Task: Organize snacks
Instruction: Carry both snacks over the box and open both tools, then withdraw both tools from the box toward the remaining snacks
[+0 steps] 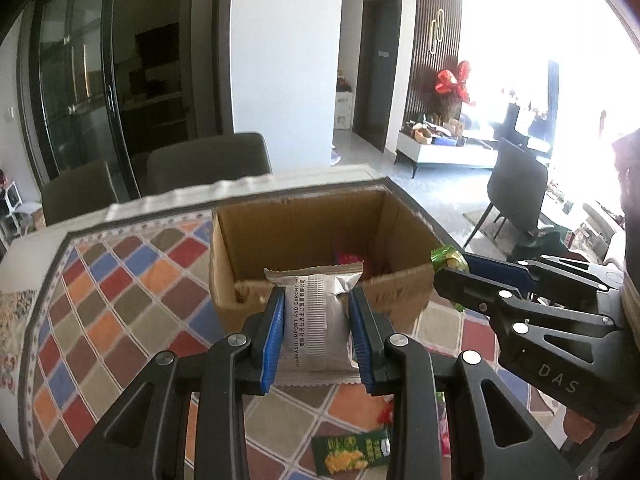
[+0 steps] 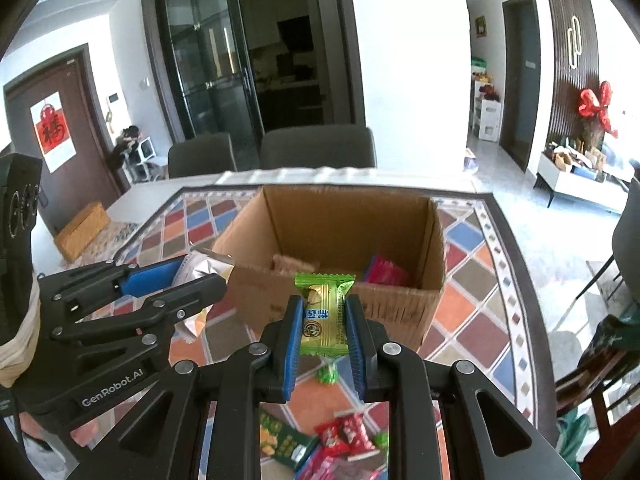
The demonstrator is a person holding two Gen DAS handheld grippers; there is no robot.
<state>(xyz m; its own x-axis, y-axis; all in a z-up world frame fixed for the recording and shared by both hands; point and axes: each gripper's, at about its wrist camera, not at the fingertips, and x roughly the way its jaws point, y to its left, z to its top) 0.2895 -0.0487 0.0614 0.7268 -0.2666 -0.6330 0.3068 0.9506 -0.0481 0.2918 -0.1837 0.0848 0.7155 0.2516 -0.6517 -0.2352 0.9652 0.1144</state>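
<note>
Silver packet (image 1: 314, 312) in the left tool (image 1: 316, 320) and green sweet (image 2: 325, 312) in the right tool (image 2: 323, 320) are both being carried, clamped, towards the cardboard box (image 2: 340, 216), needing release above it.

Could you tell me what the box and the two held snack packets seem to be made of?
The box looks like plain brown cardboard, matte, with rough torn edges. The silver packet in the left gripper appears to be shiny crinkled foil film. The green packet in the right gripper looks like glossy plastic film with crimped ends.
</note>
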